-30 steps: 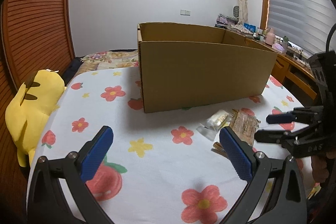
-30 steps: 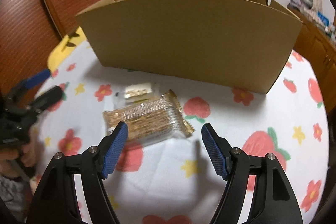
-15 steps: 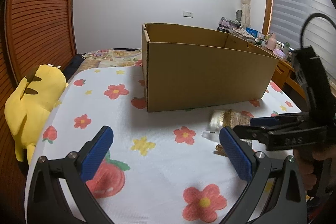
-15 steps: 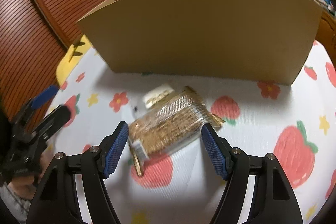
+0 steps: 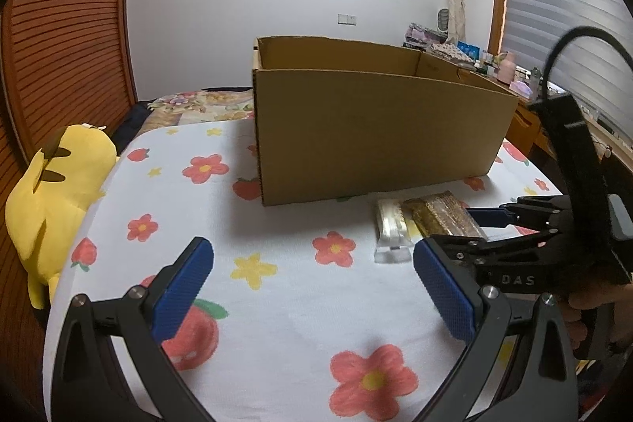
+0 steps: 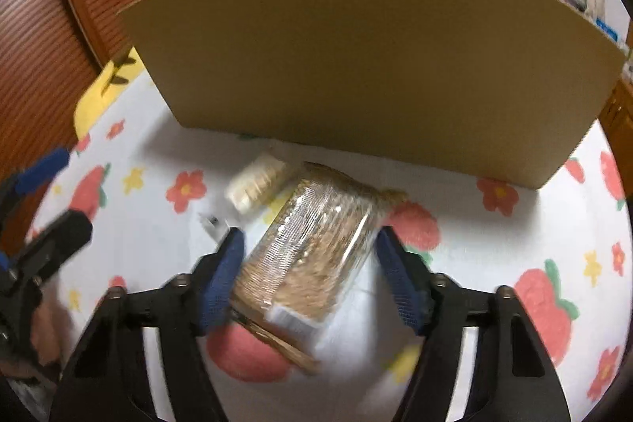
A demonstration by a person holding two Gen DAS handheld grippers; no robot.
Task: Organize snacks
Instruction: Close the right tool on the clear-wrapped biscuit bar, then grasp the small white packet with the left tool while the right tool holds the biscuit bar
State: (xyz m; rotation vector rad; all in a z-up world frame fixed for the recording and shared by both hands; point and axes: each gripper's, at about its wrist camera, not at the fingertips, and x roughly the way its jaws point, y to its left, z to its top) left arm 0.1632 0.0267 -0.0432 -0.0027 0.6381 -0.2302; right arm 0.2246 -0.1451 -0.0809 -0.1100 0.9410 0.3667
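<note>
— Jaws on R gripper (image 6: 310, 236)?
— Just been closing in, brown snack pkt (image 6: 316, 220) btwn them. L-side pad up against pkt's edge, R-side pad right at the other edge. Too blurred to say if pressing yet, so can't tell clamped or not.
— And pkt itself?
— Lying slantwise on tablecloth (image 5: 277, 323), just in front of cardboard box (image 6: 356, 66), near box's front wall but apart from it. Clear wrapper, shiny, brown bars inside.
— Anything beside it?
— Pale pkt (image 6: 257, 184), smaller, touching brown one on its L side, outside the pads.
— Jaws on L gripper (image 5: 310, 248)?
— Wide apart, nothing btwn, hovering over flower-and-strawberry print, well back from both pkts.
— Seen from L wrist cam?
— R gripper reaching in from R edge, pointing down at brown pkt, fingers either side of it; hand (image 5: 593, 303) gripping handle below.
— Box?
— Open top, upright, mid-table; inside not visible from either cam.
— Further out?
— Yellow plush toy (image 5: 59, 184) at table's L edge, against slatted wood door (image 5: 59, 46).
</note>
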